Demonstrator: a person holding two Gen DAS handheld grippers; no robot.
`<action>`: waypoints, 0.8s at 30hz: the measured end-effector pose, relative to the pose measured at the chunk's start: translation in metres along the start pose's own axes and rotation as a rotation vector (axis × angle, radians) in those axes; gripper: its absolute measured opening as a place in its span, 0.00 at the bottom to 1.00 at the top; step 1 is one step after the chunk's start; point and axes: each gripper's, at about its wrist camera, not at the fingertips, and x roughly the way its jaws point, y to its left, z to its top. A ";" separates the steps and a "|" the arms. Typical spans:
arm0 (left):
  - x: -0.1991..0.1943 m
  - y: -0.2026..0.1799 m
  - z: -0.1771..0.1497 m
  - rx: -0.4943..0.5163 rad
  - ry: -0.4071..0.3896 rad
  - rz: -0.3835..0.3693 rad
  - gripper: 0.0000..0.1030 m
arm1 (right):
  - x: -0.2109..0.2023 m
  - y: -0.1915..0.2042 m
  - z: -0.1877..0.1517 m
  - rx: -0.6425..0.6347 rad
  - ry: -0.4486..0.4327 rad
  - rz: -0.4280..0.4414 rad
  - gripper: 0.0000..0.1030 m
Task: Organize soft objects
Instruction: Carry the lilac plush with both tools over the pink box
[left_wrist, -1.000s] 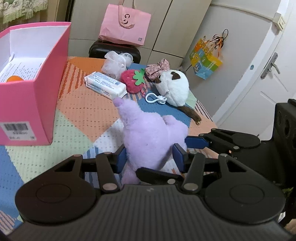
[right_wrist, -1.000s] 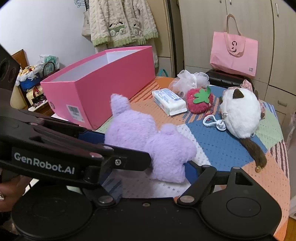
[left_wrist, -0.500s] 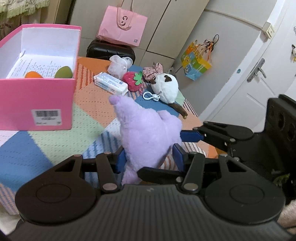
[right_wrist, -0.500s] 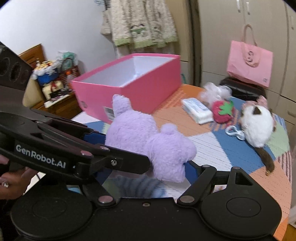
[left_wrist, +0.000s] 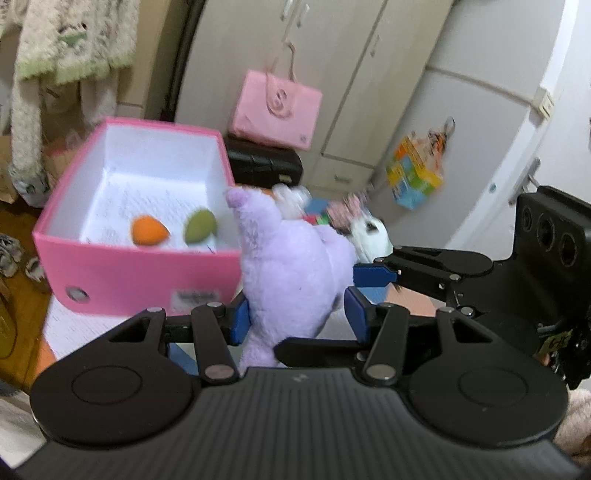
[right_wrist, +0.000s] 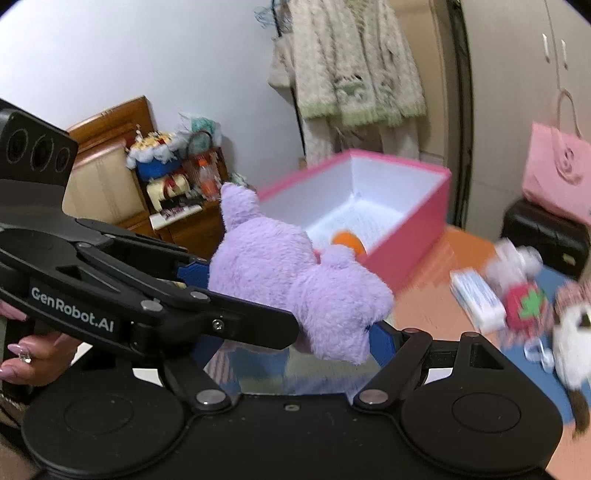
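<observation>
A pink box (left_wrist: 147, 273) sits on the table, open. In front of it, off the tabletop, hangs the purple plush (left_wrist: 295, 273), clamped by the left gripper (left_wrist: 295, 317) and the right gripper (right_wrist: 288, 332), each squeezing its body from both sides.

1. One pink box (left_wrist: 147, 275) on the worktop.
2. Two egg-shaped sponges inside the box: one orange (left_wrist: 147, 230), one green (left_wrist: 200, 229).
3. One purple plush (left_wrist: 295, 273), beside the box.
4. One strawberry plush (right_wrist: 526, 303) and one white plush (right_wrist: 574, 345), right of the box.
</observation>
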 end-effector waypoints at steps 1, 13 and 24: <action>-0.001 0.005 0.005 -0.006 -0.015 0.006 0.50 | 0.003 0.001 0.006 -0.005 -0.007 0.004 0.82; 0.032 0.066 0.070 -0.089 -0.103 0.050 0.50 | 0.059 -0.020 0.081 -0.021 -0.048 0.028 0.82; 0.109 0.147 0.109 -0.254 -0.024 0.073 0.46 | 0.147 -0.077 0.127 0.082 0.080 0.042 0.82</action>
